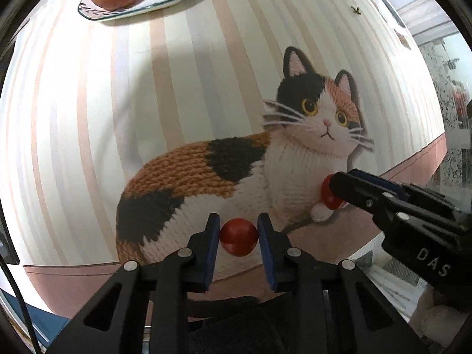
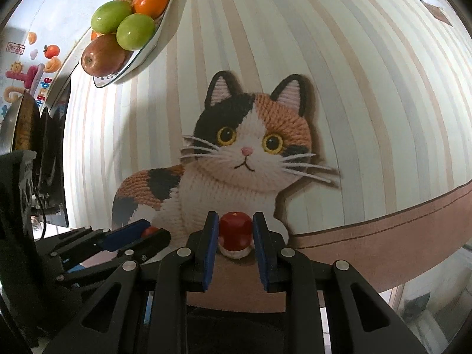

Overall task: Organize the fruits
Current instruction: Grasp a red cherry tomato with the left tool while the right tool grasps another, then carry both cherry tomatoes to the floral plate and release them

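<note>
text: "DAS" | on: right gripper [image 1: 333, 190] body

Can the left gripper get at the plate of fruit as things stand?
Probably yes: bare tablecloth lies between the left gripper and the plate. But it's shut on a small red fruit, so nothing more fits.

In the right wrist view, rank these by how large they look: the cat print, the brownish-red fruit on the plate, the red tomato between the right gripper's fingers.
1. cat print
2. brownish-red fruit
3. red tomato, which looks only slightly smaller; it sits nearer the camera, so true sizes stay unsure.
</note>
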The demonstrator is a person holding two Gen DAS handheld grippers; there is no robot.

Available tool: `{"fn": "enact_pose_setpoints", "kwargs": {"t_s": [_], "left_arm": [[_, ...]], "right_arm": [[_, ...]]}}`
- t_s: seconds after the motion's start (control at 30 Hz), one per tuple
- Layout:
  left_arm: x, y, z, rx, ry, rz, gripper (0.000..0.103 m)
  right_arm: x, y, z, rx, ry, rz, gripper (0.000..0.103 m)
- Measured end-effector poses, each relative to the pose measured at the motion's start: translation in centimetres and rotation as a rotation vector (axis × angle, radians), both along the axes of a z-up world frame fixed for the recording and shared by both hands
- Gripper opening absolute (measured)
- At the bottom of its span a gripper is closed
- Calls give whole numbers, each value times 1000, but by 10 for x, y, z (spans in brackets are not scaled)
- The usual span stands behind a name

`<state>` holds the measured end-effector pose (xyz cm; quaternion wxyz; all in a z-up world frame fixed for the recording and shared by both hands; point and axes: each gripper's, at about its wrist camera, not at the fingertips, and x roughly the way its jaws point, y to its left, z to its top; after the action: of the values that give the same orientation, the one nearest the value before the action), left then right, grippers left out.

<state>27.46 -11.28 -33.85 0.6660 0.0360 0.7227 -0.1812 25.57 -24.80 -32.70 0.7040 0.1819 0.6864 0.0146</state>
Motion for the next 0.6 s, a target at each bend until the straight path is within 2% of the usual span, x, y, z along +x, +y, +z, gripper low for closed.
{"fn": "enact_pose_setpoints", "kwargs": {"t_s": [0.2, 0.33, 0.5, 0.6], "left_arm": [[6, 19, 13, -33, -34, 55, 24], [18, 41, 36, -77, -62, 119, 24], [44, 75, 70, -158, -90, 223, 24], [65, 96, 85, -202, -106, 276, 24]], "right_arm": [[9, 0, 12, 27, -53, -24, 23], [23, 1, 26, 54, -100, -37, 23], [43, 2, 42, 130, -146, -58, 23], [60, 7, 45, 209, -166, -74, 23]]}}
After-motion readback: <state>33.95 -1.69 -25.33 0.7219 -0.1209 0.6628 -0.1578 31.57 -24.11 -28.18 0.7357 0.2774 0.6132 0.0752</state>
